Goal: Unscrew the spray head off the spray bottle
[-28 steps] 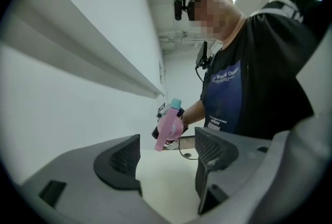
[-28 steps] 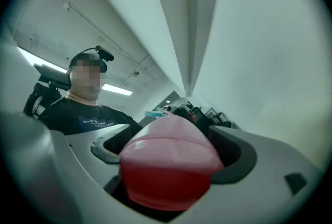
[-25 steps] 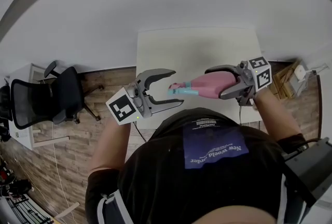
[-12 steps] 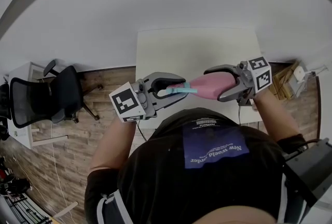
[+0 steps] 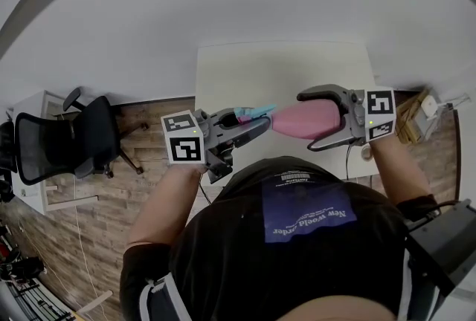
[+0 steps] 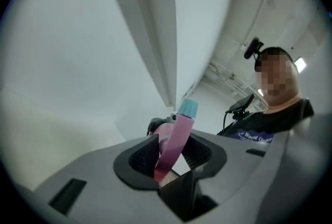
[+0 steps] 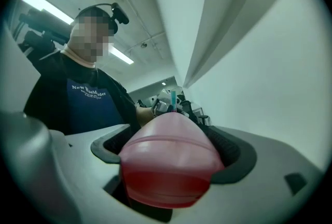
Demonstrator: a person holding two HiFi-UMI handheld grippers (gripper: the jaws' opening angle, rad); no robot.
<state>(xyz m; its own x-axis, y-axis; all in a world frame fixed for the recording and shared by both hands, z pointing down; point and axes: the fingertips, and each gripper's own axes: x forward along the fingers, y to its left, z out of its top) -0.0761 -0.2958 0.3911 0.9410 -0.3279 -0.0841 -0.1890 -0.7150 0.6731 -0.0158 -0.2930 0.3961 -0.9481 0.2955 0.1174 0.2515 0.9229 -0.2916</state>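
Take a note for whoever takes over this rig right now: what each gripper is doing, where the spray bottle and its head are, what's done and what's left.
Left gripper: jaws have just closed onto the spray head, which is pink with a blue nozzle.
Right gripper: shut on the body of the pink spray bottle.
Where: the bottle is held level in the air between the two grippers, in front of the chest.
Done: both grips are set.
Left: the head sits on the neck, so twist it off against the right grip. How far the thread has turned can't be told.
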